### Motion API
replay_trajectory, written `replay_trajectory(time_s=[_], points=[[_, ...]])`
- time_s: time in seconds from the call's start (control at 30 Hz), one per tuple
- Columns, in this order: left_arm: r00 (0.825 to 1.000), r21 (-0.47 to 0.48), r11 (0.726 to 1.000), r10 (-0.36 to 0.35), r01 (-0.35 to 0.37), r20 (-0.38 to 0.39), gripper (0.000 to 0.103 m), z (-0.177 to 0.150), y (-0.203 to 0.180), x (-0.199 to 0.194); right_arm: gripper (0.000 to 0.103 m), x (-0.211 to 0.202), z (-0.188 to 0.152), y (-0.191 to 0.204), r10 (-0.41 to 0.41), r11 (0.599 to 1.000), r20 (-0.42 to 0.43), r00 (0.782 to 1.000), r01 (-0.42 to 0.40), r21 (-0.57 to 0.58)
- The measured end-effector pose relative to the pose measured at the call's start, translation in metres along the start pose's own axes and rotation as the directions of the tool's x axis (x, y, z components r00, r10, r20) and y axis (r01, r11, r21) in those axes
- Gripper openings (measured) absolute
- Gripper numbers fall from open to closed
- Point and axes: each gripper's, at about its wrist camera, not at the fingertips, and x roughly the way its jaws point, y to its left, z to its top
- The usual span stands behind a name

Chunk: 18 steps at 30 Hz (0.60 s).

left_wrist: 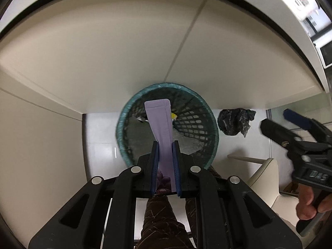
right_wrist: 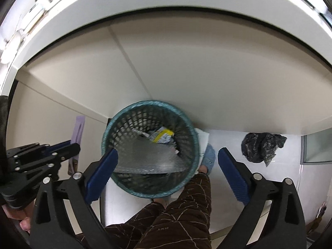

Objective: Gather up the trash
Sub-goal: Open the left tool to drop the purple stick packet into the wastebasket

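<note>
I'm seeing the lilac pouch (left_wrist: 160,122) hanging over the teal mesh bin (left_wrist: 213,137), left gripper (left_wrist: 166,145) clamping its lower end. Right gripper (right_wrist: 167,155) is sitting spread wide above the bin with nothing between its jaws. Black crumpled bag (right_wrist: 262,146) is lying on the floor nearby.
</note>
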Motion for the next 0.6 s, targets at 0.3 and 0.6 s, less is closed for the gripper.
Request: replay_trajectory(time_s=[0.3,0.6], points=[[0.999,0.05,0.999,-0.019,0.021,-0.043,0.013,-0.001,-0.025,0.026,0.094,-0.024,0.003,-0.032,-0.035,0.998,0.015,0.999,0.035,0.043],[0.998,0.055,0.998,-0.018,0.022,-0.063,0.017,-0.004,-0.031,0.04,0.094,-0.047,0.012,-0.036,-0.031,0.998,0.051,0.998,0.028,0.054]])
